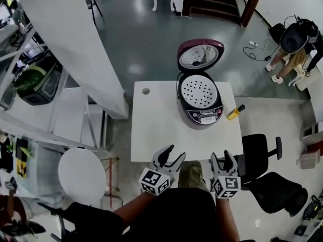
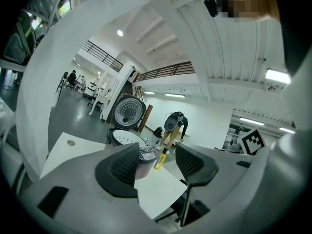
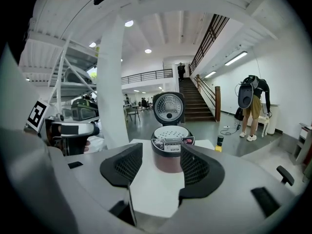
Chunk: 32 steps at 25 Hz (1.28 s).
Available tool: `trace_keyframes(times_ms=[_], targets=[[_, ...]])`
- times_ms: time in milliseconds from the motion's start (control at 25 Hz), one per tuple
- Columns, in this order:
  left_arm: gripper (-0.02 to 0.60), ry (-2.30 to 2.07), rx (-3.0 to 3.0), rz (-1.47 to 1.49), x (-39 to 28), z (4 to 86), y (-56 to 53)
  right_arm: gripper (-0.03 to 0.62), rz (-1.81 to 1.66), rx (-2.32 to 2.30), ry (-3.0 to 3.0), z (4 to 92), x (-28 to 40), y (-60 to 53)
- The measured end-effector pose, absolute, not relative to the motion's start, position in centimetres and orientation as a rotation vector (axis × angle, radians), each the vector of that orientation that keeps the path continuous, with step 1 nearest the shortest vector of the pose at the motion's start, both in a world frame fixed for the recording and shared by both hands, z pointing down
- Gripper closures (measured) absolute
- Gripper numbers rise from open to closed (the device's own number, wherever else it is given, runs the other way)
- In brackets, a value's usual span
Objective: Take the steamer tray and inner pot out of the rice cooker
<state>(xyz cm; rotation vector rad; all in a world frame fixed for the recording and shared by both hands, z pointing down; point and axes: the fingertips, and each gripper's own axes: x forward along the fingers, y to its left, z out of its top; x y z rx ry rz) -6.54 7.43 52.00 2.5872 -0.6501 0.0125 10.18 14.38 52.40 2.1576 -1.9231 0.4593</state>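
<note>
The left hand-held gripper [image 1: 174, 154] is hanging at the near edge of the white table [image 1: 151, 130] with its jaws spread wide and nothing between them. The right hand-held gripper [image 1: 221, 157] beside it is likewise standing open and empty. The rice cooker [image 1: 204, 116] is sitting ahead of both, well apart from them and more in line with the right one, its lid [image 1: 200, 56] standing open at the far side. The perforated white steamer tray [image 1: 198, 91] is resting empty in the cooker's mouth and covering the inner pot, which is not showing. A small yellow container [image 1: 235, 112] with a dark cap is sitting ahead and right of the right gripper. The tray is likely coming out first. Doing it well is meaning pinching only its rim on opposite sides and lifting level, so that it is not catching on the pot beneath.
</note>
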Motion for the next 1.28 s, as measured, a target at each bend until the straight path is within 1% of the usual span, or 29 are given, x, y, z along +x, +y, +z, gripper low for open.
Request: trace_keyframes(times_ms=[360,520,720,1000,1280], targets=[[0.362,-0.865,2.542,0.07,-3.5,52.7,1.3,0.382,0.432,2.042,-2.094,52.9,14.8,5.4],[0.362,-0.909,2.582,0.123,0.5,52.8,-0.9,0.382,0.462,2.007,-2.165,52.8,17.9,2.2],[0.362,-0.93,2.525,0.094,5.2,53.3,-3.7,0.382,0.507,1.944,-2.216,53.8,21.1,-0.8],[0.362,-1.084,2.452,0.169,6.6,54.7,-8.4,0.382,0.573,1.849,-2.256,55.4,25.0,-4.5],[0.362,-1.147,2.426,0.211,7.9,55.9,-12.7,0.382,0.546,1.799,-2.253,55.8,27.5,-8.6]])
